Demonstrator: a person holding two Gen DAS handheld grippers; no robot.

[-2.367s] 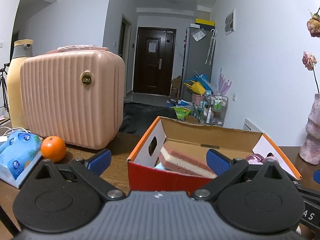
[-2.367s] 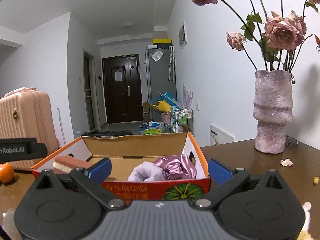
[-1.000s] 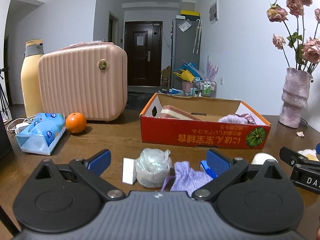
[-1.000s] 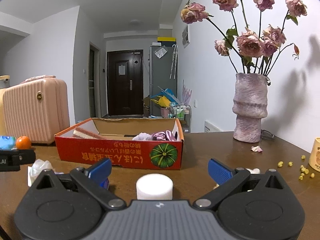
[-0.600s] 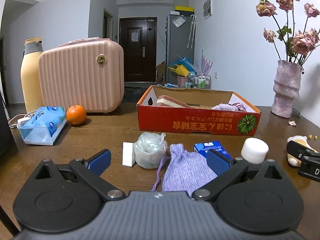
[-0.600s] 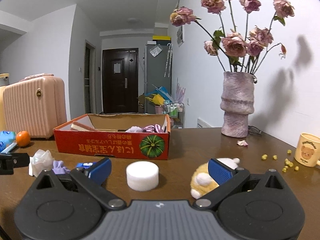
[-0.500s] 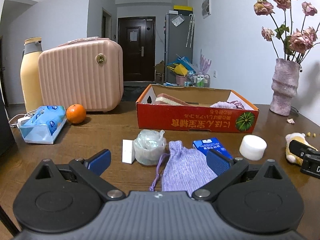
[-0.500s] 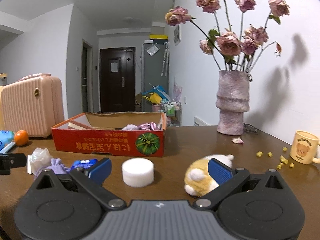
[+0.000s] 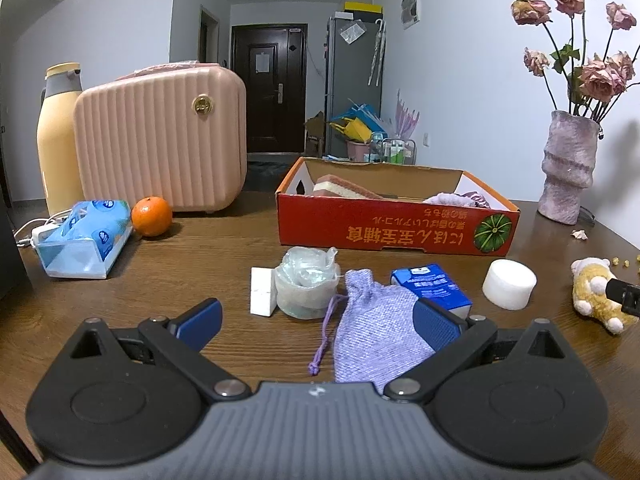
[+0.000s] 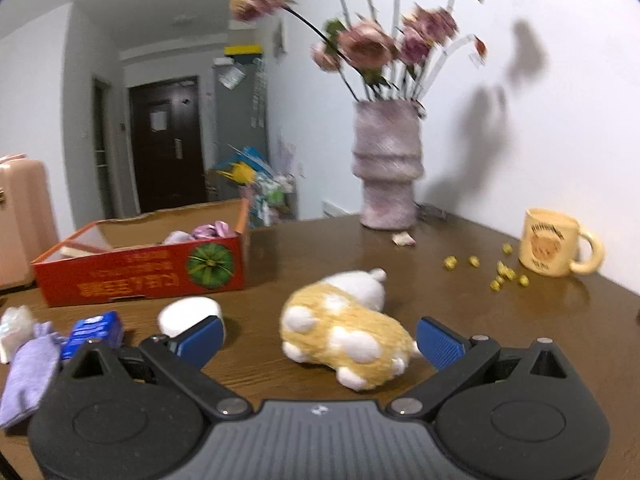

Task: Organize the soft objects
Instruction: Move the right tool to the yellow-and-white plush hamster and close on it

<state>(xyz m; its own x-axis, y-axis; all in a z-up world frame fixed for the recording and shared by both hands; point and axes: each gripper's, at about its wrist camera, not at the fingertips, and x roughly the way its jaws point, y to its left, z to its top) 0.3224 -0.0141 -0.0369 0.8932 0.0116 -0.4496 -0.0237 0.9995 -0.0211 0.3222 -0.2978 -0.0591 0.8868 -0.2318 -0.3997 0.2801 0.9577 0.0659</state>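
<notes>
A red cardboard box [image 9: 396, 227] stands mid-table, holding a pink sponge [image 9: 344, 189] and purple cloth [image 9: 456, 199]. In front of it lie a lilac drawstring pouch [image 9: 376, 332], a crumpled clear bag [image 9: 306, 280], a white block [image 9: 262, 291], a blue carton [image 9: 430, 286] and a white foam puck [image 9: 509, 284]. My left gripper [image 9: 316, 322] is open, just short of the pouch. A yellow-and-white plush toy [image 10: 348, 330] lies on the table between the fingers of my open right gripper [image 10: 320, 338]; contact cannot be told. The box [image 10: 140, 264] sits to its left.
A pink case [image 9: 160, 140], a yellow bottle [image 9: 56, 136], an orange [image 9: 151, 211] and a tissue pack [image 9: 84, 238] stand at the left. At the right are a vase of roses [image 10: 386, 168], a yellow mug [image 10: 552, 242] and scattered yellow crumbs [image 10: 500, 274].
Both grippers have drawn back from the box and lowered toward the table. The right one has swung right, so the plush toy now lies between its fingers.
</notes>
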